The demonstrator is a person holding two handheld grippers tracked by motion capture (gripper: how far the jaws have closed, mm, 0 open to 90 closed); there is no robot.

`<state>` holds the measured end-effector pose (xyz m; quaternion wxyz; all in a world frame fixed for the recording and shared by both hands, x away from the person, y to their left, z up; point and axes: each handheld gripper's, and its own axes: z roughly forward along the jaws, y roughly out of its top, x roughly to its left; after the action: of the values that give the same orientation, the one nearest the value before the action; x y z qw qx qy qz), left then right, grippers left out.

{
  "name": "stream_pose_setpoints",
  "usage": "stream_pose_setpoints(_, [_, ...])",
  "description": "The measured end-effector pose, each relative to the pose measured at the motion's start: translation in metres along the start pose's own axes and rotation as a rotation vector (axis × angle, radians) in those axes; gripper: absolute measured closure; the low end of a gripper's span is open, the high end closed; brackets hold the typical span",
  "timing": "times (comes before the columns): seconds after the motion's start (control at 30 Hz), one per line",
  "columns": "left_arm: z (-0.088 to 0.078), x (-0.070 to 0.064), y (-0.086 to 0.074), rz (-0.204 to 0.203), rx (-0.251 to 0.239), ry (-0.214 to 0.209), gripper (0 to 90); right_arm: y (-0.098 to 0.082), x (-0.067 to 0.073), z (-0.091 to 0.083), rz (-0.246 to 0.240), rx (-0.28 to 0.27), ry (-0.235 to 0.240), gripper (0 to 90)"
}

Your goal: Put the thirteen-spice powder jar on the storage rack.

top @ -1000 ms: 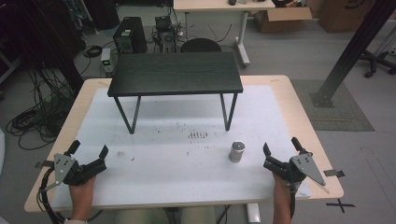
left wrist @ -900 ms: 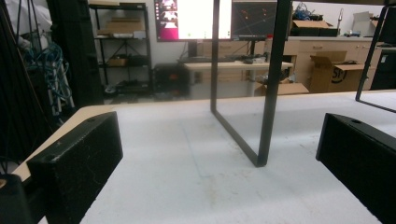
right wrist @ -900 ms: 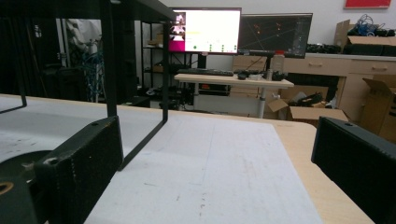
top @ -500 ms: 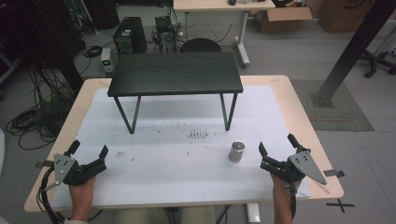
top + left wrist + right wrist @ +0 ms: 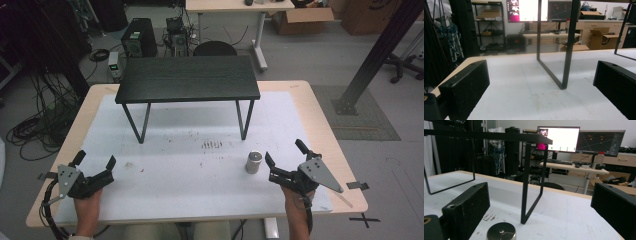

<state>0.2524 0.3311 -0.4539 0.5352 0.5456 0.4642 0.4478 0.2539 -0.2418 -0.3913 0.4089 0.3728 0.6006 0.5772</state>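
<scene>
A small metal cylinder stands upright on the white mat, right of centre. My right gripper rests on the mat just right of it, open, jaws spread wide and empty. In the right gripper view the cylinder's top shows low between the jaws, nearer the left one, with the right gripper open around empty space. My left gripper lies near the mat's front left corner, open and empty. It faces a leg of the black table.
A low black table on thin metal legs stands on the far half of the mat. Dark smudges mark the mat near its centre. The wooden tabletop edge runs close to the right hand. Desks, monitors and cables lie beyond.
My right gripper has slid a little left, closer to the metal cylinder. The left gripper and the cylinder have stayed put.
</scene>
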Motion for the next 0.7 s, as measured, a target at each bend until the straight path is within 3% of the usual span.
stream_pose_setpoints(0.7, [0.0, 0.0, 0.0, -0.001, -0.003, 0.0, 0.9, -0.003, 0.026, 0.01, -0.006, 0.086, 0.091, 1.8])
